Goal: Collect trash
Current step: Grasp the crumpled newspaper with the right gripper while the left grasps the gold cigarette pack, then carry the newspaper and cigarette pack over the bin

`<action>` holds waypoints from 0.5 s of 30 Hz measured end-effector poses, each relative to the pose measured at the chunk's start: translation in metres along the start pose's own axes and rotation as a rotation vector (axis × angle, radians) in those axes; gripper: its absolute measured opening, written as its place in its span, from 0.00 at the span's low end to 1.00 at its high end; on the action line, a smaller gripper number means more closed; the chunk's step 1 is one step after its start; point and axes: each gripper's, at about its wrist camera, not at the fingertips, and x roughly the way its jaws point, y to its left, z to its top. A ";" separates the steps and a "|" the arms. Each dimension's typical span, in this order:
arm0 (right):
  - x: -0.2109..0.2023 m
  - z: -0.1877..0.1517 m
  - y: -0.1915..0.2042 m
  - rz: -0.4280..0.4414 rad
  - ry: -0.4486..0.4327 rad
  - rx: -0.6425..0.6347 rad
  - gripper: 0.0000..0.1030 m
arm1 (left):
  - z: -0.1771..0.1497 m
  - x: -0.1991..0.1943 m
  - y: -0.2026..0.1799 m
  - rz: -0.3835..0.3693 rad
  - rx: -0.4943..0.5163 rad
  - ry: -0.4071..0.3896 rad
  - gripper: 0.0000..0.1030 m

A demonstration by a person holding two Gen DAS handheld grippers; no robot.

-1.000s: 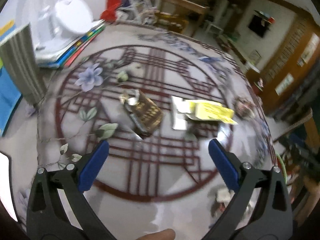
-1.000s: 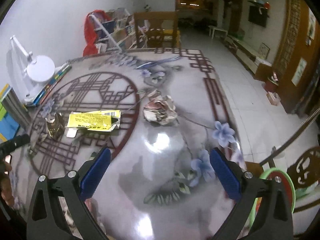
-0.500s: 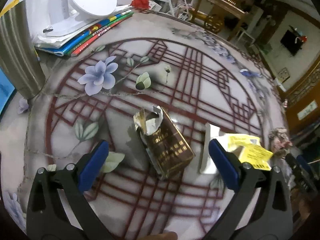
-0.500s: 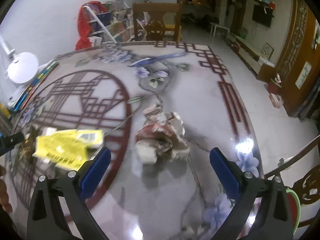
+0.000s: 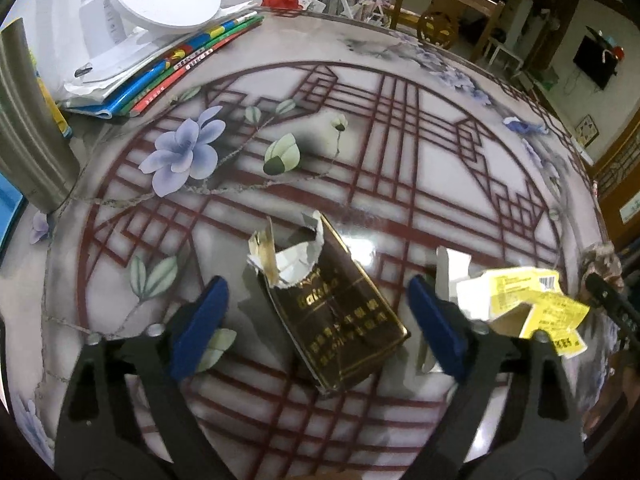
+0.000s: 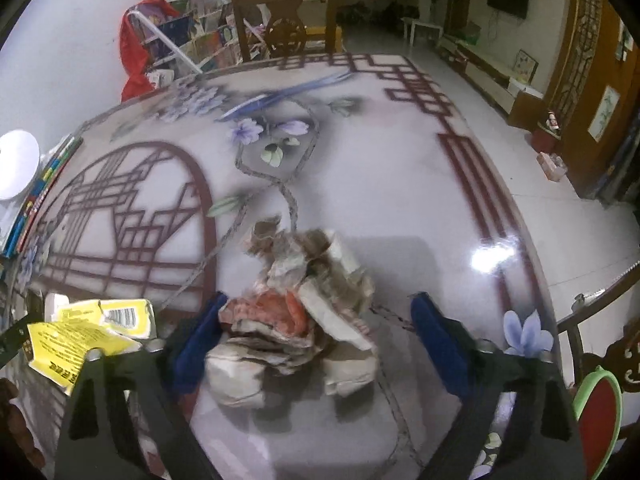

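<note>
Straddled the torn brown packet (image 5: pixel 340 312) on the table (image 5: pixel 440 168) with left gripper (image 5: pixel 320 320), straddled the crumpled wad (image 6: pixel 304 312) with right gripper (image 6: pixel 320 332), both jaws closing in, neither clamped, yellow box (image 5: pixel 528 300) just beside.

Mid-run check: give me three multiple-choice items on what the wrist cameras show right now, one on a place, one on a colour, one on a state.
1. Where does the dark packet lie?
A. between the left gripper's fingers
B. on the books
C. under the lamp

2. What colour is the flattened box to the left of the crumpled wad?
A. green
B. yellow
C. red

3. What state is the packet's top in?
A. sealed
B. taped shut
C. torn open

Answers:
1 A, the packet sits on the table between the two blue pads, untouched.
2 B, its printed faces are bright yellow with a barcode.
3 C, ragged white and foil flaps stand up at its far end.
</note>
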 end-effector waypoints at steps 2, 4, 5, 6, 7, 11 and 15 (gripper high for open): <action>0.002 -0.002 0.004 -0.014 0.008 -0.032 0.62 | -0.004 -0.001 0.000 -0.011 0.019 -0.008 0.71; 0.003 -0.006 0.009 -0.027 0.006 -0.074 0.49 | -0.006 -0.003 -0.002 -0.025 0.047 -0.017 0.62; 0.001 -0.008 0.012 -0.034 -0.006 -0.091 0.46 | -0.007 -0.005 -0.001 -0.035 0.059 -0.019 0.58; -0.001 -0.010 0.013 -0.038 -0.012 -0.100 0.43 | -0.008 -0.006 -0.001 -0.043 0.062 -0.018 0.56; -0.002 -0.011 0.014 -0.037 -0.017 -0.104 0.41 | -0.009 -0.007 0.000 -0.053 0.066 -0.017 0.54; -0.010 -0.016 0.016 -0.021 -0.027 -0.109 0.39 | -0.013 -0.014 0.004 -0.066 0.102 -0.026 0.46; -0.028 -0.019 0.017 -0.014 -0.048 -0.105 0.39 | -0.014 -0.025 0.009 -0.069 0.127 -0.036 0.43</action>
